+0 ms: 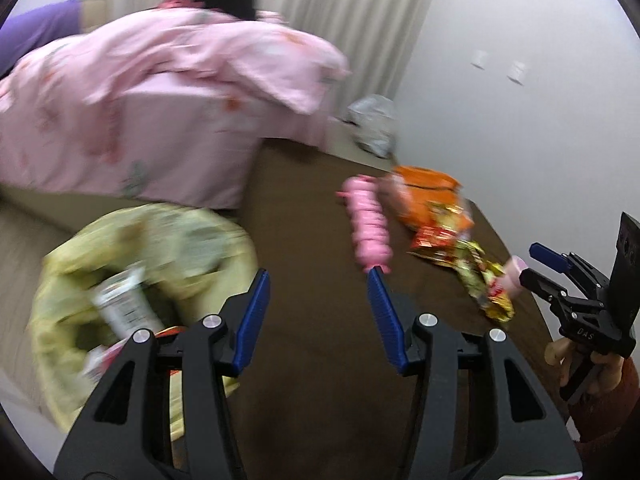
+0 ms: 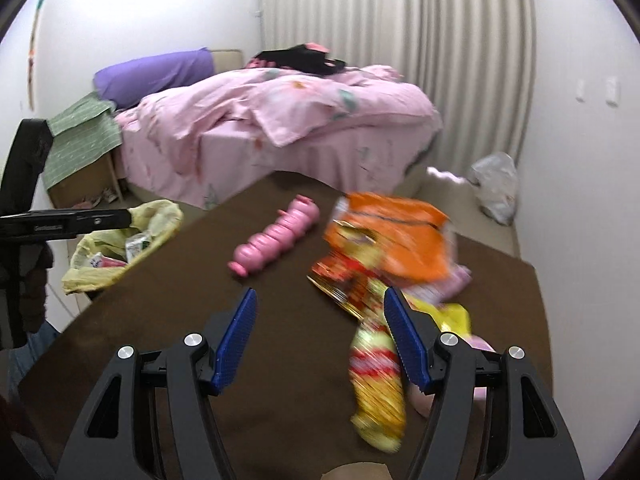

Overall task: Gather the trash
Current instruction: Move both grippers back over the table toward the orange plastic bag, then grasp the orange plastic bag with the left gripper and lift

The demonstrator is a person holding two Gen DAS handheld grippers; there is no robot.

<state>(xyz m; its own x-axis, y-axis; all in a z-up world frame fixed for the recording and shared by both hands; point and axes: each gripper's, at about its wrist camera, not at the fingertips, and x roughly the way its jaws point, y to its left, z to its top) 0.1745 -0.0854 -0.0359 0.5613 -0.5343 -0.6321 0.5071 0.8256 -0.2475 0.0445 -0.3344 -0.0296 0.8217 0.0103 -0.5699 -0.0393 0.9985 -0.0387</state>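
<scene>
Trash lies on a brown table (image 2: 280, 360): a pink ribbed bottle (image 2: 276, 236), an orange bag (image 2: 396, 236), red and yellow snack wrappers (image 2: 376, 376) and a pink cup (image 2: 480, 346). The same bottle (image 1: 368, 224) and wrappers (image 1: 472, 264) show in the left wrist view. A yellow-green trash bag (image 1: 132, 280) with trash in it stands left of the table. My left gripper (image 1: 318, 280) is open and empty above the table beside the bag. My right gripper (image 2: 318, 300) is open and empty, just above the yellow wrapper; it also shows in the left wrist view (image 1: 534, 264).
A bed with a pink quilt (image 2: 280, 120) and a purple pillow (image 2: 156, 74) stands behind the table. A white plastic bag (image 2: 494, 184) lies on the floor by the right wall. Curtains (image 2: 400, 20) hang at the back.
</scene>
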